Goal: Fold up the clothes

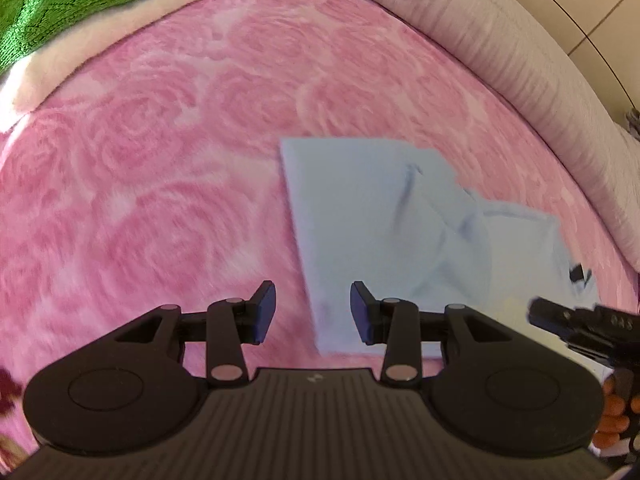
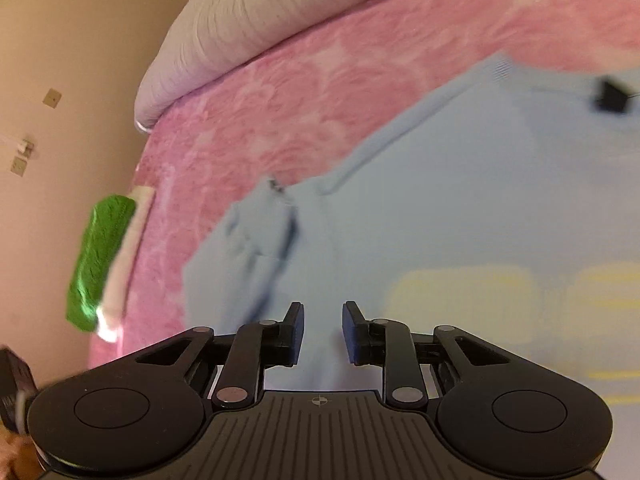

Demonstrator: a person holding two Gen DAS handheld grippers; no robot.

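Both wrist views angled down, close over bed; share light-blue garment [image 1: 372, 216] [image 2: 460, 208].

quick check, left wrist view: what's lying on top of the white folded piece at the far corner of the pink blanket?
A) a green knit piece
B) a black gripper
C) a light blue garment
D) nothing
A: the green knit piece lies on the white folded piece at top left, while the light blue garment lies apart, further right on the pink blanket.

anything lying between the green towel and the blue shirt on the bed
Nothing: only bare pink blanket separates the green towel from the blue shirt. The left wrist view shows it best.
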